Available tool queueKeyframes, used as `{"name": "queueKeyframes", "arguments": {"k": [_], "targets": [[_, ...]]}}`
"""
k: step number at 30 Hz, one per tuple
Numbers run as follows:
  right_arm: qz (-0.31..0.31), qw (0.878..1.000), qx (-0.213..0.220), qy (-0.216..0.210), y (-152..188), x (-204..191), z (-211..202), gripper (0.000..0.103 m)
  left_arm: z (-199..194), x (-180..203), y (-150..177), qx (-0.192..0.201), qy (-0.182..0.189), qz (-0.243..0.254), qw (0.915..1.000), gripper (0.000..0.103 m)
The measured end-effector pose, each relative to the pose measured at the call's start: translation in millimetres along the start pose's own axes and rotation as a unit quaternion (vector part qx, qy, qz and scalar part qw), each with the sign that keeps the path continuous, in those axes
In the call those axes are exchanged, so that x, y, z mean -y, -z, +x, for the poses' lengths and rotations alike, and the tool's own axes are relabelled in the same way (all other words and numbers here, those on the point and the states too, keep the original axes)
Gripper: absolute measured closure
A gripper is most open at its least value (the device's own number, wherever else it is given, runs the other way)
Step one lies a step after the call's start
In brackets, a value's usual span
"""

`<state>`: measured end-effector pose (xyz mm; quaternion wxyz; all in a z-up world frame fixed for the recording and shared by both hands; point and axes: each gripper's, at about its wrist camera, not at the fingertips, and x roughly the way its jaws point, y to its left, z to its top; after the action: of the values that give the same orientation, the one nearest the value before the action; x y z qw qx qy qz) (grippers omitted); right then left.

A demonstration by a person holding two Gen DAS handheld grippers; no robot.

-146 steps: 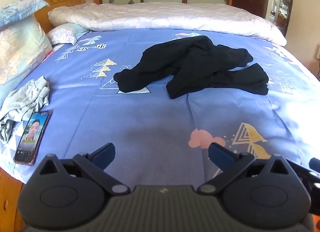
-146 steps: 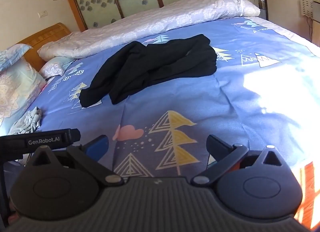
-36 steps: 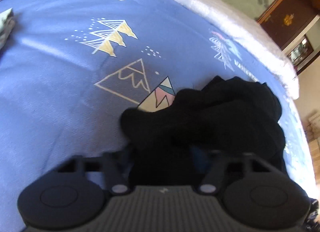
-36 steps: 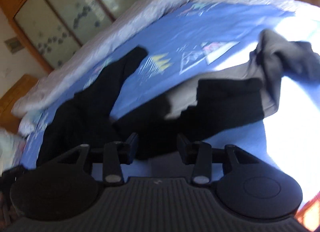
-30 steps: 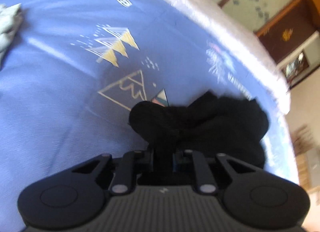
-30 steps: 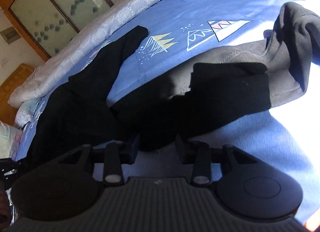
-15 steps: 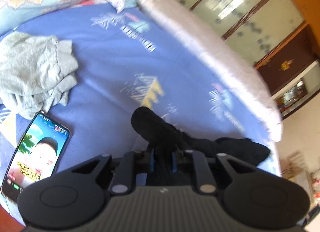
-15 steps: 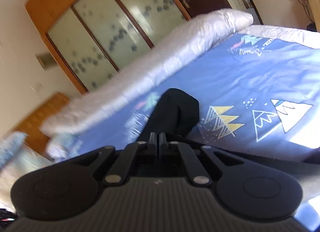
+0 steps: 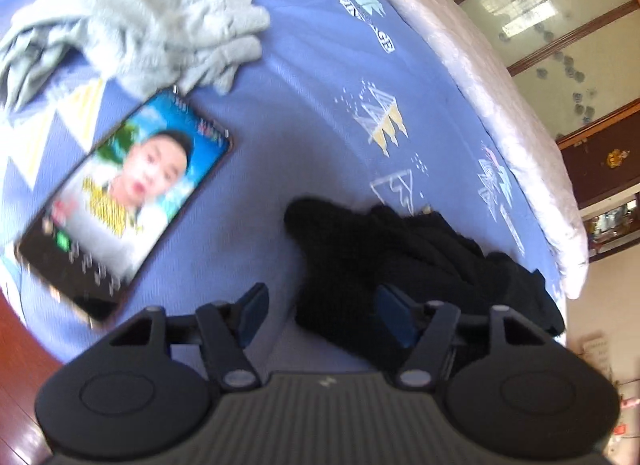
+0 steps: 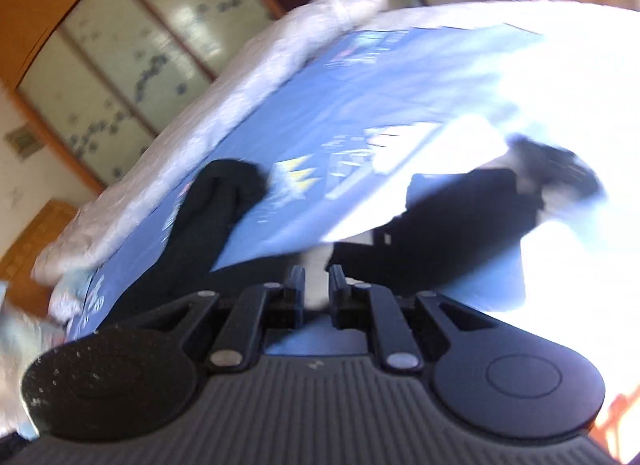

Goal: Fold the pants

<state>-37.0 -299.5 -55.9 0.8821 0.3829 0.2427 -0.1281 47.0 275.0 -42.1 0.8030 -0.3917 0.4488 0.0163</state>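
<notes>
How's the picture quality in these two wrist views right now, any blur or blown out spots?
Left wrist view: mild motion blur on the phone and the grey garment; the black pants show as a dark mass with little detail. Right wrist view: heavy motion smear, and sunlight blows out the bed sheet on the right to white, with the pants in silhouette.

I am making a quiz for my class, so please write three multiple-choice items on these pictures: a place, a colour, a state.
1. In the left wrist view, where does the phone lie?
A. left of the pants
B. on the pants
C. right of the pants
2. What colour are the pants?
A. red
B. black
C. yellow
3. How is the left gripper?
A. open
B. shut on the pants
C. shut on the phone
Key: 1 A, the phone lies apart, to their left; 2 B, the cloth is black; 3 A, its jaws stand wide apart.
</notes>
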Motion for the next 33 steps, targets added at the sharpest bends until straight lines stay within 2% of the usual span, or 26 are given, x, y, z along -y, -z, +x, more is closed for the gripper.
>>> {"name": "queueKeyframes", "arguments": {"k": [3, 6, 8, 9, 10, 12, 13, 17, 20, 23, 26, 29, 33], "targets": [[0.088, 0.996, 0.006, 0.011, 4.0, 38.1, -9.3, 0.087, 13.9, 3.7, 16.7, -0.026, 0.023, -0.006, 0.9994, 0.024], [0.129, 0.991, 0.017, 0.013, 4.3, 54.1, -14.5, 0.087, 38.2, 9.6, 21.7, -0.050, 0.034, -0.028, 0.9978, 0.023], [0.124, 0.992, 0.024, 0.021, 3.0, 54.2, -15.6, 0.087, 52.0, 15.5, 17.8, -0.045, 0.049, -0.031, 0.9973, 0.029], [0.122, 0.992, 0.026, 0.020, 2.0, 54.4, -15.1, 0.087, 58.5, 19.5, 14.8, -0.042, 0.045, -0.027, 0.9978, 0.043], [0.120, 0.992, 0.028, 0.022, 0.3, 54.9, -13.8, 0.087, 64.6, 23.0, 11.4, -0.043, 0.035, -0.024, 0.9982, 0.067], [0.110, 0.993, 0.033, 0.032, -4.5, 58.1, -11.1, 0.087, 71.8, 27.9, 5.4, -0.052, 0.027, -0.027, 0.9979, 0.083], [0.107, 0.993, 0.036, 0.034, -7.3, 56.5, -9.4, 0.087, 70.1, 29.9, 3.4, -0.050, 0.033, -0.029, 0.9978, 0.087], [0.059, 0.996, 0.060, 0.013, -37.1, 33.0, 7.2, 0.088, 48.8, 42.7, -4.1, -0.024, 0.044, -0.005, 0.9987, 0.089], [0.017, 0.997, 0.070, 0.010, -70.2, 8.1, 42.2, 0.087, 41.6, 42.9, -6.8, -0.022, 0.049, -0.003, 0.9985, 0.089], [0.011, 0.998, 0.052, 0.046, -94.1, 1.7, 76.5, 0.087, 43.3, 41.2, -2.6, -0.027, 0.037, -0.004, 0.9989, 0.089], [0.035, 0.996, 0.080, -0.001, -97.1, 10.8, 49.7, 0.087, 44.2, 39.0, 1.6, -0.035, 0.034, -0.005, 0.9988, 0.089], [0.049, 0.995, 0.078, -0.032, -78.5, 26.4, 4.3, 0.084, 45.6, 35.5, 2.0, -0.043, 0.031, -0.004, 0.9986, 0.088], [0.081, 0.994, 0.067, -0.009, -42.1, 46.8, -38.3, 0.058, 46.6, 41.5, 1.2, -0.044, 0.024, 0.006, 0.9987, 0.088]]}}
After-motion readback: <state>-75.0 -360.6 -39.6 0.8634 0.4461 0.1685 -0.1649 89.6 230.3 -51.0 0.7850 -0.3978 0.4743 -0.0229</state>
